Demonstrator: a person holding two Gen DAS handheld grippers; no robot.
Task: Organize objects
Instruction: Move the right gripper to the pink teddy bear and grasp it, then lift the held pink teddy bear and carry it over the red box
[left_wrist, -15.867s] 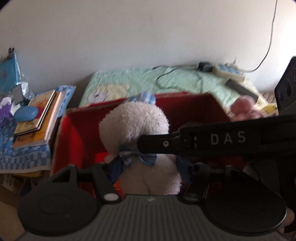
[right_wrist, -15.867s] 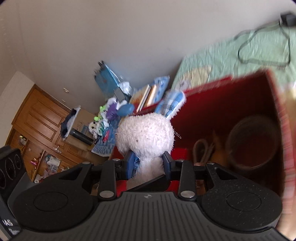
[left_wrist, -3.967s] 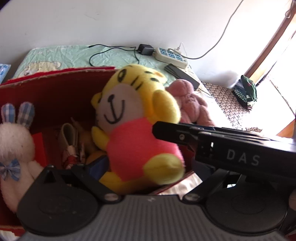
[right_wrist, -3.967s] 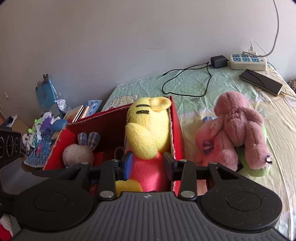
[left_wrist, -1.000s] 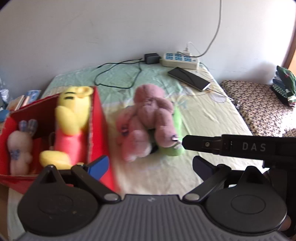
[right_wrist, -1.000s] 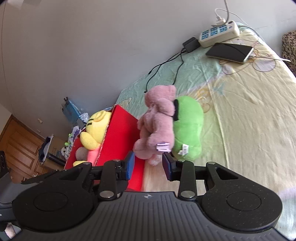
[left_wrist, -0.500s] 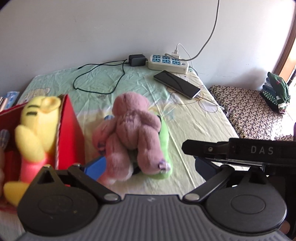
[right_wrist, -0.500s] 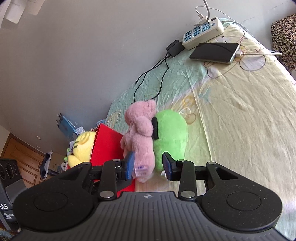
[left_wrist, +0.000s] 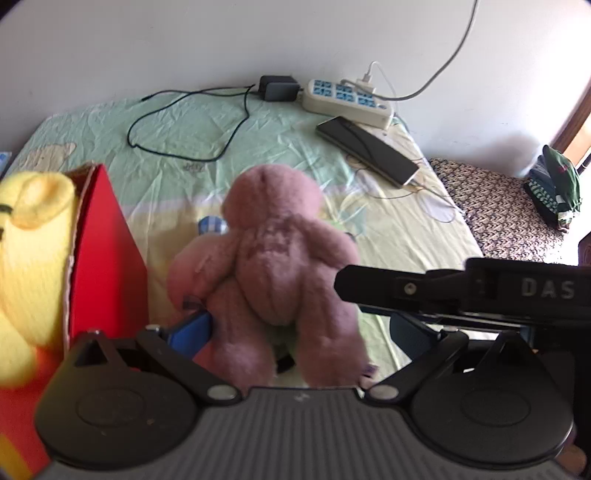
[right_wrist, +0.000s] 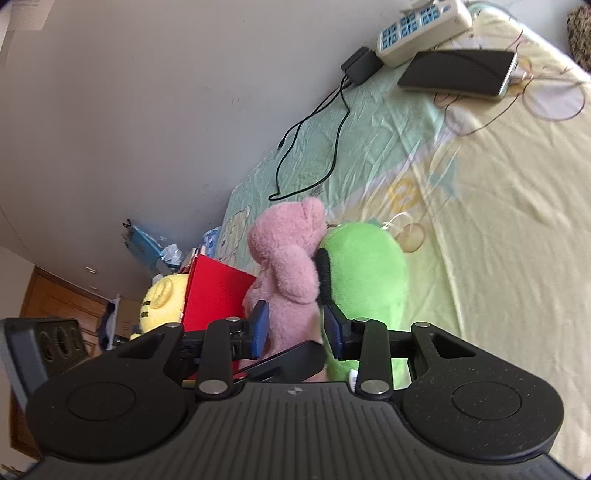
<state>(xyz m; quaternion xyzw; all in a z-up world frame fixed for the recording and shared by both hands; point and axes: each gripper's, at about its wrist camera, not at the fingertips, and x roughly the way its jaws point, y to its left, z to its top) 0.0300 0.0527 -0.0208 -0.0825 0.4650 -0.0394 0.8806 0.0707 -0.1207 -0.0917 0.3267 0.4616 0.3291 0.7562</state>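
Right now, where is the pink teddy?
The pink teddy lies on the bed sheet, just right of the red box, against the green plush.

Bed sheet (left_wrist: 303, 155), green-and-yellow print, wrinkled. Power strip (left_wrist: 347, 100) against the wall, white plug in it. Black adapter (left_wrist: 277, 88) just beside it, thin black cable (left_wrist: 184, 122) looping over the sheet. Phone (right_wrist: 458, 74) near the strip.

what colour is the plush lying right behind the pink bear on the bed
Bright green plush, seen best in the right wrist view, beside the pink bear.
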